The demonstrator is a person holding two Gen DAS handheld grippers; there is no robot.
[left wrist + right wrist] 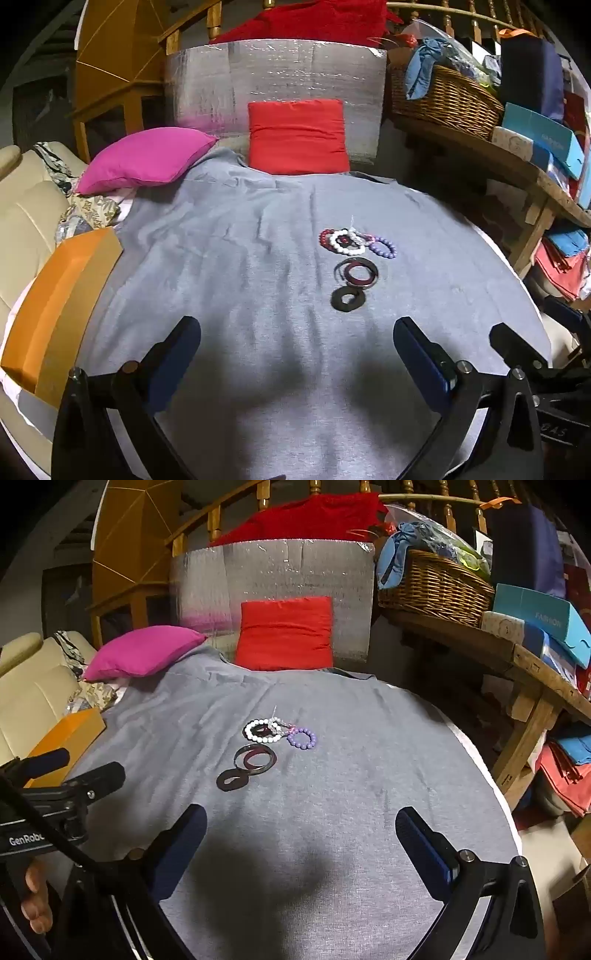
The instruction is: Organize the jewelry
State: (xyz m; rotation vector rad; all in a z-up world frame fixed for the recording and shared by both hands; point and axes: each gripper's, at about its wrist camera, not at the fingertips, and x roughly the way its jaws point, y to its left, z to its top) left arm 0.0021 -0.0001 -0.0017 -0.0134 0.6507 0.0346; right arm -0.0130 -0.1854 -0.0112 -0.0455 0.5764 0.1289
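Both grippers, the left gripper [297, 354] and the right gripper [301, 843], hang with jaws spread wide and empty above the grey cloth [229, 258]. Beyond them on this cloth lie the jewelry: a white bead bracelet [261, 731], just right of it a purple bead bracelet [302, 737], and nearer, 2 dark bangles [255, 758] and a black ring [232, 779].

Not much readable here. The teal box [543, 618] on the wooden bench, up and to the right of the tongs, says "FASHION". The black body of the left gripper [66, 771], off to the left side, shows "GenRobo", cut off there. Some letters low right in the left view are too blurry.
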